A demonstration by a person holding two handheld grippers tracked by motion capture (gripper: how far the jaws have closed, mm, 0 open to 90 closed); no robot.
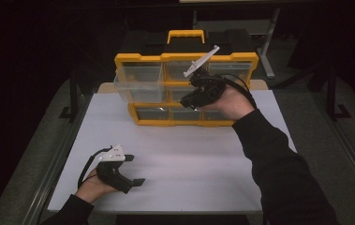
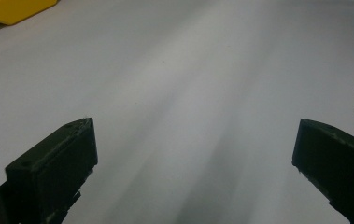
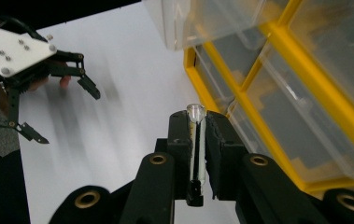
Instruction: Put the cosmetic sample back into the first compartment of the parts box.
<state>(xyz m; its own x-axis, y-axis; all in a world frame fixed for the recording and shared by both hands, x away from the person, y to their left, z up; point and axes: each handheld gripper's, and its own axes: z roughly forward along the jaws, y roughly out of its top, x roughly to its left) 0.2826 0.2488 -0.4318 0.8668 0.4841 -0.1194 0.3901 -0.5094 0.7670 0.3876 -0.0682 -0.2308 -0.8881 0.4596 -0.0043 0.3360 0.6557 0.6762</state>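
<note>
Right gripper [image 3: 197, 140] is raised in front of the yellow drawer cabinet [image 1: 184, 58], jaws nearly closed and clamped on a small clear tube [image 3: 196, 144]. The tube stands lengthwise between the two pads, its rounded clear end just proud of the jaw tips and a dark part at its lower end. In the high view this gripper [image 1: 191, 96] hangs before the cabinet's middle row, close to the clear drawer fronts; whether it touches them cannot be told.

One clear drawer [image 1: 137, 82] at the cabinet's upper left is pulled out and overhangs the table, its rim projecting toward the person. The remaining drawers sit flush in the yellow frame.

Left gripper [image 1: 135, 171] rests low at the near left of the white table top [image 1: 189, 164], jaws spread wide with nothing between them; the left gripper view shows bare white surface between the pads [image 2: 58, 158]. It is well apart from the cabinet and from the right gripper.

Open room: the broad white area between the cabinet's front edge and the near table edge is unobstructed, as is the near right.

Surface is plain matt white board. The surroundings are dark; grey floor and a metal table frame [image 1: 58, 154] show at both sides
</note>
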